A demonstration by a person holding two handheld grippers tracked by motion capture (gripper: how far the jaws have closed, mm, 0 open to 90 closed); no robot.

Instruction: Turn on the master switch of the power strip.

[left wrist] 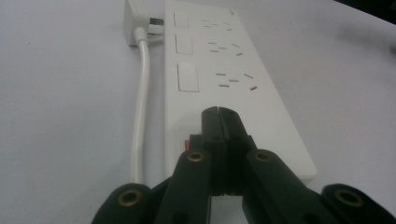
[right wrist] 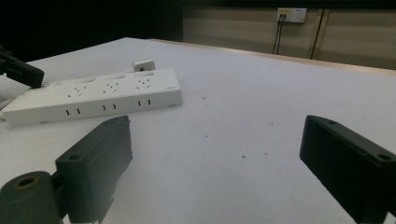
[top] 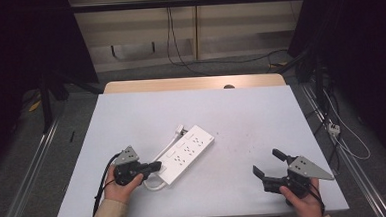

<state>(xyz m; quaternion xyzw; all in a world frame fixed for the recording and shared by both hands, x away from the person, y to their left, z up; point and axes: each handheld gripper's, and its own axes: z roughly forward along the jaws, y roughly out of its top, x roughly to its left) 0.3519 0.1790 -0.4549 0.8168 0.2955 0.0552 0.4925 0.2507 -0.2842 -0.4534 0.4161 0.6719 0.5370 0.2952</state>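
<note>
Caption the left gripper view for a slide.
Shut left gripper poised over the near end of a white power strip.

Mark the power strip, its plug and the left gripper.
power strip (top: 188, 154), high view, on the middle of its white top face.
plug (left wrist: 135, 18), left gripper view, on the white plug body beside the strip's far end.
left gripper (left wrist: 219, 114), left gripper view, at the closed jaw tips over the strip's near end.
</note>
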